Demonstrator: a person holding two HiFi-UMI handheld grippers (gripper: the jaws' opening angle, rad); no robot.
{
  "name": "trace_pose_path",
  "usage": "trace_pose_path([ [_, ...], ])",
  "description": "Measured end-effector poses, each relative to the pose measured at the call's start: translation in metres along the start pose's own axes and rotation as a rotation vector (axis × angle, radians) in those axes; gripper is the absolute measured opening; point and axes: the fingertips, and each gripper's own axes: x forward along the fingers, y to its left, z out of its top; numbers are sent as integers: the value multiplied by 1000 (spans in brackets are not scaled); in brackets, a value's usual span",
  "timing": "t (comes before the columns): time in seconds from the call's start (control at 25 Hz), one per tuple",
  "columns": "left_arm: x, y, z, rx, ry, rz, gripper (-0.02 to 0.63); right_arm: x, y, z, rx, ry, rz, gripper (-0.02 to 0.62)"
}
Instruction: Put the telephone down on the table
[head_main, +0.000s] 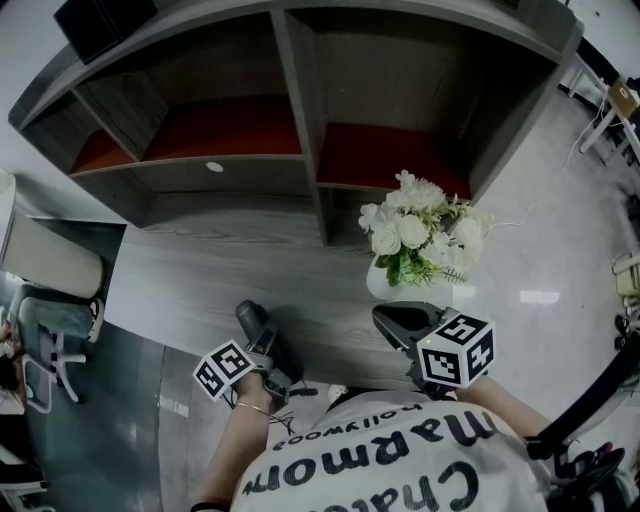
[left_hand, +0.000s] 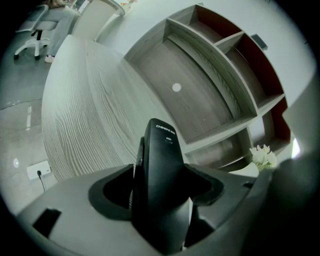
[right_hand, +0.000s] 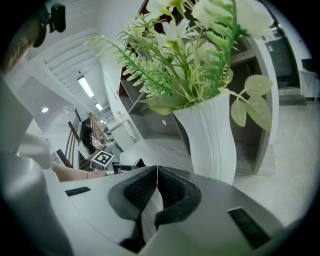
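Pale grey wood-grain table (head_main: 190, 275) filled mid-frame in the head view, its left half bare. White ribbed vase of artificial flowers (head_main: 415, 250) stood right of centre. My left gripper (head_main: 262, 340), lower centre, pinched the black plastic telephone handset (left_hand: 161, 150) at the table's near edge. Right gripper (right_hand: 156, 190) was pressed together, empty. Judged best: carry forward over bare wood, lower flat until contact, then release.

The left gripper (head_main: 266, 352) is low over the near edge of the grey wood-grain table (head_main: 190, 275), with the black telephone (head_main: 253, 319) seemingly between its fingers. The right gripper (head_main: 404, 322) sits just beside a white vase (head_main: 383, 281) of white flowers (head_main: 415, 230). Behind stands a shelf unit (head_main: 298, 150) with red panels.
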Motion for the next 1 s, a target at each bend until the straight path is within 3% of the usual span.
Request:
trace_pose_path([
  [0.28,2,2,-4,-4,18,5,308,-1,2,-2,-46,8,-20,12],
  [1.0,7,10,-10,23,53,56,308,-2,-3,-6,14,8,-5,12],
])
